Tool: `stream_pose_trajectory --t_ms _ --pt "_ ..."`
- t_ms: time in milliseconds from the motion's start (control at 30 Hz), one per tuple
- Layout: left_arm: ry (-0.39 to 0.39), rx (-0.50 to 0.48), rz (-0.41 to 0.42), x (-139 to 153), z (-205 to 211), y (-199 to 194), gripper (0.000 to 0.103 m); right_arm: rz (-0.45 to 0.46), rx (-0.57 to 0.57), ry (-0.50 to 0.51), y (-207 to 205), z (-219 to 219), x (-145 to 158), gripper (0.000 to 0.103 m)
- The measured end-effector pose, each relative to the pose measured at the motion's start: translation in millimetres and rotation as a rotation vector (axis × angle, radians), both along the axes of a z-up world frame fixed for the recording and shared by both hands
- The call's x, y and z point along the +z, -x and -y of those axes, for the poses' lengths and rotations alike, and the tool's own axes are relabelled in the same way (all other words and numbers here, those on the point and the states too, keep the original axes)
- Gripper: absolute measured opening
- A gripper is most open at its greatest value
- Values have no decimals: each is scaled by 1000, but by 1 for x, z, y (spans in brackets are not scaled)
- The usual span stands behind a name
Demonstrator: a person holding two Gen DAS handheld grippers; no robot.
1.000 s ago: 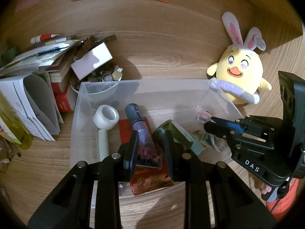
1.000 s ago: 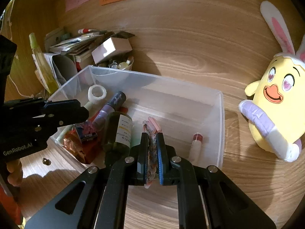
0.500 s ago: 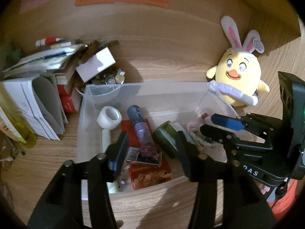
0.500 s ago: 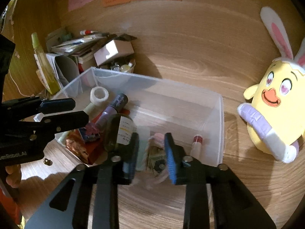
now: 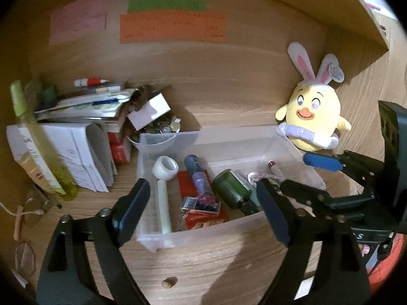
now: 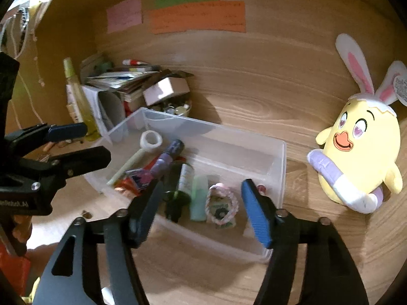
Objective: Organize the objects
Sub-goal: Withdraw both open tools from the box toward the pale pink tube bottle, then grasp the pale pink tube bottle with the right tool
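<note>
A clear plastic bin [image 5: 193,233] [image 6: 276,152] sits on the wooden desk. In it lie a white tape roll [image 5: 165,167] [image 6: 151,139], a purple tube [image 5: 198,175] [image 6: 168,156], a dark green bottle [image 5: 232,190] [image 6: 179,183], a small card packet [image 5: 201,204] and a braided pink-and-white band [image 6: 221,204]. My left gripper [image 5: 203,211] is open and empty above the bin's near wall. My right gripper [image 6: 203,208] is open and empty above the band; it also shows in the left wrist view [image 5: 300,175].
A yellow bunny-eared chick plush [image 5: 311,124] [image 6: 356,157] stands right of the bin. A pile of books, papers and a small box [image 5: 84,117] [image 6: 132,86] lies at the left, with a bowl of small items [image 5: 162,129]. Sticky notes [image 5: 173,28] hang on the back wall.
Both grippers have opened wide and pulled back from the bin. The right one let go of the braided band, which now lies in the bin. The left one released the card packet.
</note>
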State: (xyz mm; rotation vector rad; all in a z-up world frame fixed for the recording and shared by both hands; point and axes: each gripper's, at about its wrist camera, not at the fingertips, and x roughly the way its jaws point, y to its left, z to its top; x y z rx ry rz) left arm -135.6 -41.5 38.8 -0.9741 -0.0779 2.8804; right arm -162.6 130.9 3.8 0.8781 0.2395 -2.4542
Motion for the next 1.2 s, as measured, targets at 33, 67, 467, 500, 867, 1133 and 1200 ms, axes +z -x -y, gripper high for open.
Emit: stream_pose_trajectory --t_ms 33,67,467,500,867,1133,1200 --pt "0 4 -4 1 1 -3 89 -6 2 1 -5 -1 2 68" --pt "0 7 -6 1 2 -6 90 -10 5 2 -9 -2 3 68" --pt "0 67 6 -8 21 -42 95 -17 34 -12 -58 -11 3 78" --pt "0 72 10 -10 23 -45 95 -17 39 -21 -64 -10 1 78" --pt "2 112 106 -44 41 -69 95 72 93 -54 -97 5 -33 79" --pt "24 87 214 -78 43 -82 95 177 126 -66 -103 16 -61 79" --pt "46 80 229 -85 40 -83 95 197 133 -72 -104 17 -69 79"
